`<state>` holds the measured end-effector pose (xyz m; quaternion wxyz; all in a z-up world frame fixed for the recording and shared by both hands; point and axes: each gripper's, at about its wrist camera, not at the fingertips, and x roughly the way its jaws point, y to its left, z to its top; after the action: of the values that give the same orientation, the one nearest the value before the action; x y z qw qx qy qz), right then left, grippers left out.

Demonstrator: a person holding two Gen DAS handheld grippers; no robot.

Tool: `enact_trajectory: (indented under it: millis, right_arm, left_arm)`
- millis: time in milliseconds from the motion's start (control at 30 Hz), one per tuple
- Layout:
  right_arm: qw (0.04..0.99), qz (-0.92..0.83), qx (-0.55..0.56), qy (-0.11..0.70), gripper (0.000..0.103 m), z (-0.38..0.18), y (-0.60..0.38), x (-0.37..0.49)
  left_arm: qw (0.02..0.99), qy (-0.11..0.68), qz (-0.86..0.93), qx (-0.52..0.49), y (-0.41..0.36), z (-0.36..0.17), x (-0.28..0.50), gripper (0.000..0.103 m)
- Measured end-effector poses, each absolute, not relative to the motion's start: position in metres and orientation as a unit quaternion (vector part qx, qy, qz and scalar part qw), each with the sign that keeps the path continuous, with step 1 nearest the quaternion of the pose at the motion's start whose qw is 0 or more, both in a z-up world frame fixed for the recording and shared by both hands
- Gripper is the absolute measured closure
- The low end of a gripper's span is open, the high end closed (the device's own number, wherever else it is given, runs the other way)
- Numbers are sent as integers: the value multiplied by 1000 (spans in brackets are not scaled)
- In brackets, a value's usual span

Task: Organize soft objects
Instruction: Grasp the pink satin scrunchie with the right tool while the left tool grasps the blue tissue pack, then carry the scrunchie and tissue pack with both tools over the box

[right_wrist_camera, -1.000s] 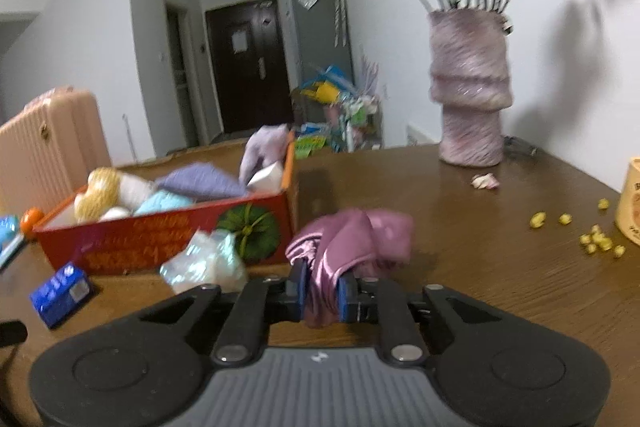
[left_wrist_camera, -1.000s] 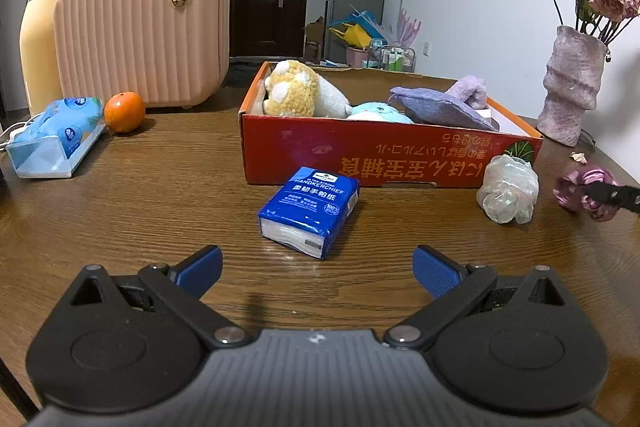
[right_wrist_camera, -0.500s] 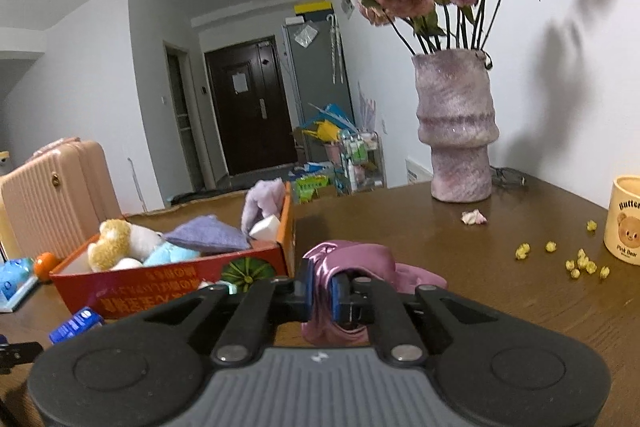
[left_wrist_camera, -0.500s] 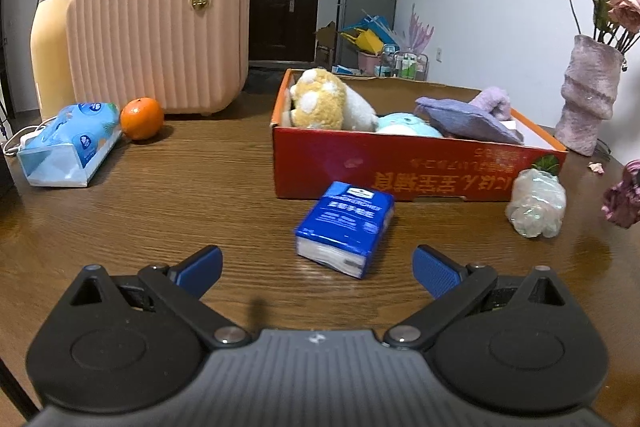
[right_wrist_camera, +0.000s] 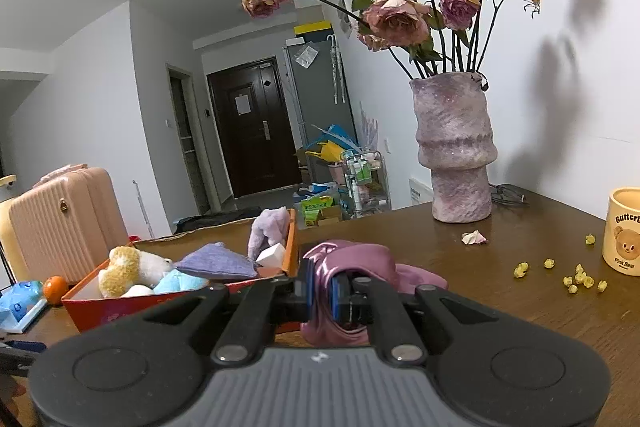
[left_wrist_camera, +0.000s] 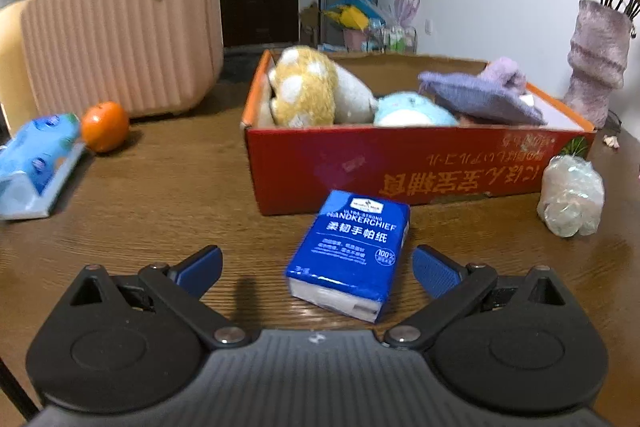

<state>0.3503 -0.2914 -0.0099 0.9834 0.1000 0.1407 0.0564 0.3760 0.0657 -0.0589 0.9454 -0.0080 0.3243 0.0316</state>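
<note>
A lived-in home: wooden dining table [right_wrist_camera: 500, 291] bearing a vase of dried roses [right_wrist_camera: 454, 147], pink suitcase [left_wrist_camera: 120, 31] left of it, dark entrance door [right_wrist_camera: 256, 127] and fridge [right_wrist_camera: 316, 99] beyond.

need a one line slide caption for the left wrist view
Open left gripper lines up on a blue tissue pack lying in front of the red box of plush toys.
</note>
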Motion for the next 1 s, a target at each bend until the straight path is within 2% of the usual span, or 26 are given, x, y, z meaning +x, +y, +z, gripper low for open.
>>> enact_trajectory:
  millis: [200,267,400,533,800,1000]
  right_arm:
    - [983,51,98,144,95,-12,-291,352]
    - [983,51,97,144,95,-13,-290,352]
    - [984,49,94,143,95,-13,-290,352]
    - [984,48,91,146,95,-14,-289,354]
    - [985,49,82,145,95,-15,-286,354]
    - [986,54,72,139,95,-15,-280,352]
  left_arm:
    - [944,331,16,-11,65,-62,386,3]
    - [941,337,9,-8,63,-63,388,17]
    - [939,343,-1,0,60,-65,392,40]
    - [941,339,-10,-3,59,-63,390,50]
    - [946,325,-13,4,54,-59,383,50]
    - [958,287,-18,14,48,-47,370,50]
